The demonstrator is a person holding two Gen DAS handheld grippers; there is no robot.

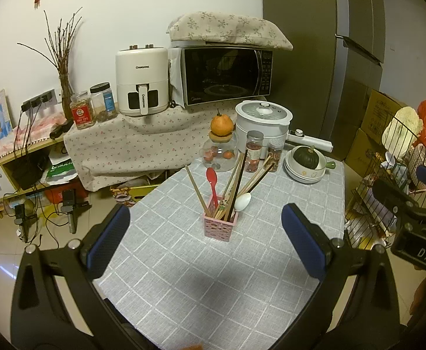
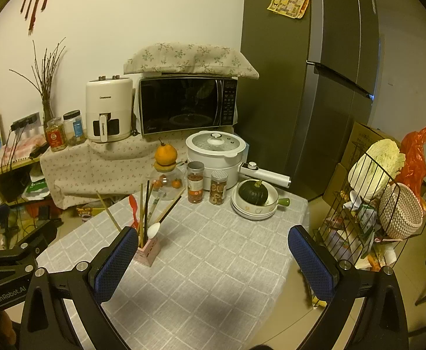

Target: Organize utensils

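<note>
A pink perforated utensil holder (image 1: 220, 225) (image 2: 148, 251) stands on the grey checked tablecloth (image 1: 213, 277) (image 2: 213, 277). In it stand several wooden and dark chopsticks (image 1: 236, 180) (image 2: 146, 204), a red spoon (image 1: 212, 182) (image 2: 133, 207) and a white spoon (image 1: 242, 201) (image 2: 154, 229). My left gripper (image 1: 205, 234) hangs open in front of the holder, nothing between its blue pads. My right gripper (image 2: 213, 255) is open too, with the holder just behind its left finger. Each gripper's body shows at the edge of the other's view.
At the table's far end stand a glass jar with an orange on top (image 1: 221, 145), two spice jars (image 1: 254, 150), a white electric pot (image 1: 263, 122) and bowls holding a green squash (image 1: 305, 163). A wire rack (image 2: 367, 213) stands to the right, a fridge (image 2: 315, 87) behind.
</note>
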